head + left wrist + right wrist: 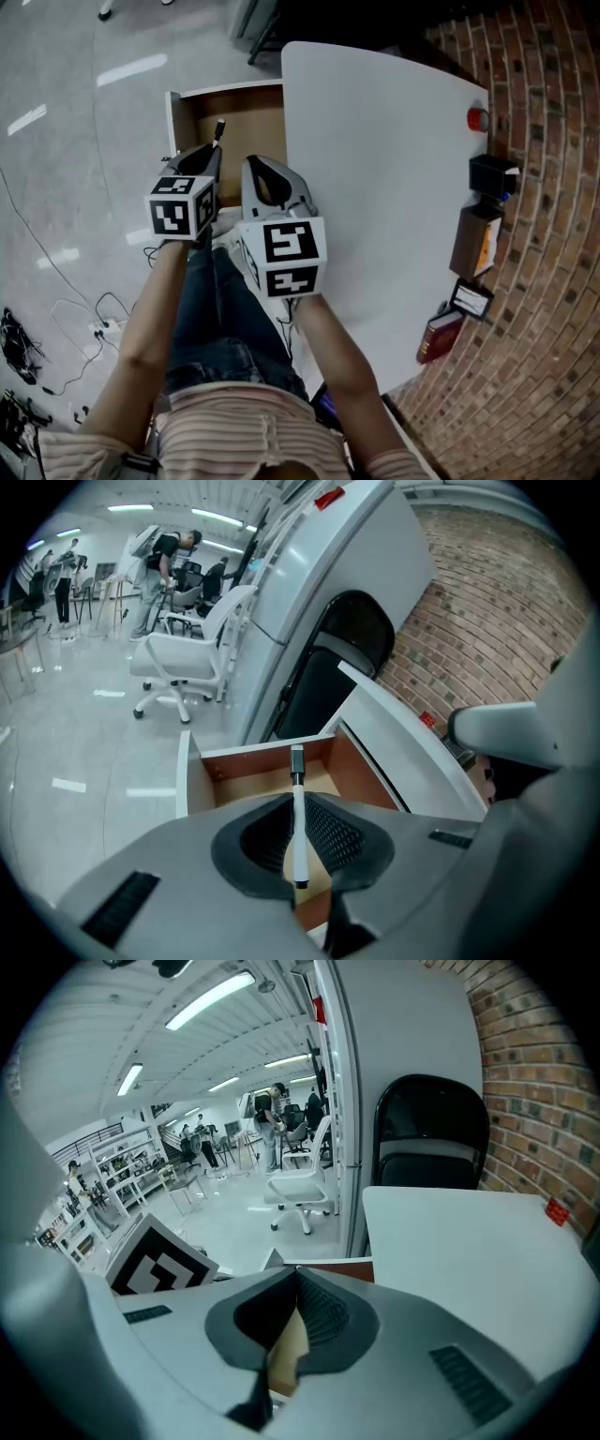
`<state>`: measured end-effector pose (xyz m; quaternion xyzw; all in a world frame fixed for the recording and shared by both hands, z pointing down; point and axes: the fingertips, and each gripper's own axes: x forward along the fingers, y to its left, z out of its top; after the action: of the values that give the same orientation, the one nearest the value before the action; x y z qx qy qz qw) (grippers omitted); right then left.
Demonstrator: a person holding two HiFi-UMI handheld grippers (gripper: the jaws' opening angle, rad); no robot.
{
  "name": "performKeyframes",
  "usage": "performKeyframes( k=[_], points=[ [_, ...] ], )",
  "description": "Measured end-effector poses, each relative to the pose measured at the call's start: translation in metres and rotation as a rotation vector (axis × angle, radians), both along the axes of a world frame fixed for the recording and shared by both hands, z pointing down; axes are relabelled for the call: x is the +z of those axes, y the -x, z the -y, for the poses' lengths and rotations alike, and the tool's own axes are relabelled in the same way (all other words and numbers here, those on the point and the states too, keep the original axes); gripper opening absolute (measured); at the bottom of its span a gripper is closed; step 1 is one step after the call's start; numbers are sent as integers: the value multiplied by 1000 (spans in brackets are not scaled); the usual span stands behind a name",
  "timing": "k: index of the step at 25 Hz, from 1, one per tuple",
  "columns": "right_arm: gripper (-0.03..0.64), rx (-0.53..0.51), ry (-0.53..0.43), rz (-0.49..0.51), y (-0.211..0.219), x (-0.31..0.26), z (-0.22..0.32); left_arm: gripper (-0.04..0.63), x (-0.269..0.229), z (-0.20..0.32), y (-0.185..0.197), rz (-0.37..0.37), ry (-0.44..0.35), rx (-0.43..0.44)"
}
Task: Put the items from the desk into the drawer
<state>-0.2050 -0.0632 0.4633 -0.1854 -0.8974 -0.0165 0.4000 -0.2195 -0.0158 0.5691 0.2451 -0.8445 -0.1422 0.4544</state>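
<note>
**Marker held over the open drawer**

The left gripper [215, 142] is clamped on a white marker [298, 829], whose dark end points out over the open drawer [174, 120] left of the desk [375, 169]. The right gripper [298, 1279], just beside it, has its jaws closed on nothing. A brown box [473, 241] and a red book [439, 336] lie along the desk's right edge.
</note>
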Motion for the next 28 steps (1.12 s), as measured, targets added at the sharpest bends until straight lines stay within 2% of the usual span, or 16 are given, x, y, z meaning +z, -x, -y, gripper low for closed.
performKeyframes(
  k=[11,19,28],
  points=[
    [17,-55,-38,-137,12,47,-20,43,56,3,16,-103,-38,-34],
    [17,-57,-95,-210,19,65,-18,43,88,8,27,-135,-29,-26],
    [17,-62,-87,-246,26,71,-21,43,125,23,34,-177,-10,-13]
  ],
)
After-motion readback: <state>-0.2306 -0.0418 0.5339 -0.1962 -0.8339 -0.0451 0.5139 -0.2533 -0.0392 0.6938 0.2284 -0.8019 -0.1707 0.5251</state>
